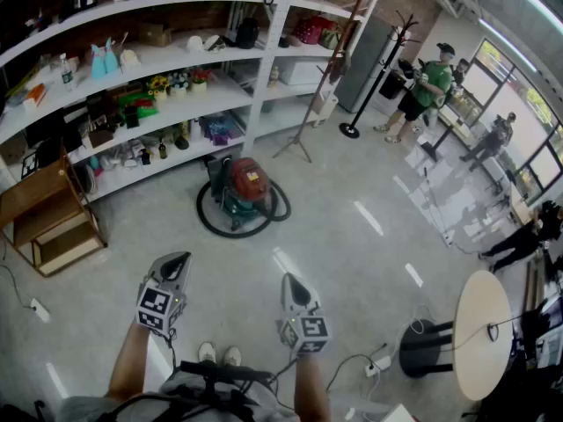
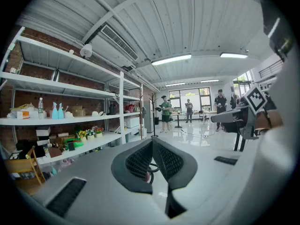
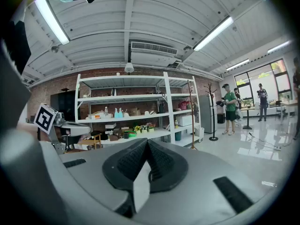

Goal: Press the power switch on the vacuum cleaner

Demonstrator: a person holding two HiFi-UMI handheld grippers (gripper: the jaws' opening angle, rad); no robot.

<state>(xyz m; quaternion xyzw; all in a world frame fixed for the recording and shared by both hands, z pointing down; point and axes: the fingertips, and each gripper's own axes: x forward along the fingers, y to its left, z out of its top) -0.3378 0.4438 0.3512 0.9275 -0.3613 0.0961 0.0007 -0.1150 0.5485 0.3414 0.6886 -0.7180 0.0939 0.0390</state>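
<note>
Head view: a red and teal vacuum cleaner (image 1: pixel 247 189), ringed by its black hose (image 1: pixel 211 222), stands on the pale floor (image 1: pixel 352 253) in the middle of the frame, just in front of white shelving (image 1: pixel 255 77). The left gripper (image 1: pixel 179 258) and right gripper (image 1: pixel 291 280) hover at the lower centre, well apart from the vacuum. Each has its jaws pressed together, pinching nothing. The power switch is too small to make out. Judging from this, nothing is done yet: approach and press both remain.

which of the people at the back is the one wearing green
The person in the green shirt and cap, standing beside the coat rack. The person by the windows and the person at the right edge both wear dark clothes.
</note>
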